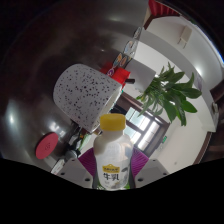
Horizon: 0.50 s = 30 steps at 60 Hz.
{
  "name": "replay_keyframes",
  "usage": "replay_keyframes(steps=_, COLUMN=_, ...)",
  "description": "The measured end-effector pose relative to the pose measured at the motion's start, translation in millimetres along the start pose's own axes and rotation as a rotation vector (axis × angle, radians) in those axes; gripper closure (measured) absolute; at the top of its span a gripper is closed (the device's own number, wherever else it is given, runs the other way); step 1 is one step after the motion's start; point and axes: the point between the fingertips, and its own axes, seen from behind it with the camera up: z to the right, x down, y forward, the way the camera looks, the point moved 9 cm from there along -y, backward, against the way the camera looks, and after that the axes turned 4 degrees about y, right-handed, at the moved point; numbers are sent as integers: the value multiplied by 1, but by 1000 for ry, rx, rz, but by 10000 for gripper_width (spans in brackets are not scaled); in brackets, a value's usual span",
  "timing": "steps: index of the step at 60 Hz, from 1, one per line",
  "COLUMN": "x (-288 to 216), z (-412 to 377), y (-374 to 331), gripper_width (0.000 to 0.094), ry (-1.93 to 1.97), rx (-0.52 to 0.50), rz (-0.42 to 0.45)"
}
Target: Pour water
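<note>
Our tongs [114, 172] clenched on a yellow-capped bottle [113, 155] at lower centre, speckled cup [85, 92] upper left, green plant [172, 93] at right

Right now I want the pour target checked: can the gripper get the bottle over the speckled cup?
Probably yes. The gripper holds the yellow-capped bottle between its fingers, and the speckled cup lies just beyond it with nothing visible between them.

two gripper [113, 172] fingers are seen, grey and blocky. a purple pad [141, 160] is borne on an inner face.
</note>
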Motion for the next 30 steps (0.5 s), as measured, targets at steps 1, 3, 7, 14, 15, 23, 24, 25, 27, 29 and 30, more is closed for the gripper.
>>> replay_keyframes(steps=1, x=0, z=0, y=-1, gripper_width=511, ry=-2, rx=-1, rz=1)
replay_keyframes(steps=3, x=-1, z=0, y=-1, gripper_width=513, ry=2, rx=-3, rz=2)
replay_keyframes(steps=7, x=2, z=0, y=-1, gripper_width=519, ry=51, rx=-11, rz=-5)
replay_keyframes(steps=14, x=12, z=9, y=-8, gripper_width=518, ry=313, rx=-38, rz=2)
replay_keyframes(steps=15, x=14, z=8, y=-9, gripper_width=518, ry=370, rx=-47, rz=3)
replay_keyframes(steps=23, x=27, z=6, y=-16, gripper_width=517, ry=928, rx=-218, rz=30)
replay_keyframes(steps=24, x=21, z=0, y=-16, gripper_width=516, ry=1001, rx=-219, rz=23)
replay_keyframes(steps=25, x=29, z=3, y=-14, gripper_width=516, ry=1066, rx=-249, rz=46)
replay_keyframes(steps=27, x=31, z=4, y=-14, gripper_width=517, ry=1208, rx=-279, rz=62)
replay_keyframes(steps=29, x=34, z=3, y=-14, gripper_width=517, ry=1342, rx=-309, rz=77)
replay_keyframes(steps=30, x=36, z=2, y=-13, gripper_width=516, ry=1402, rx=-329, rz=88)
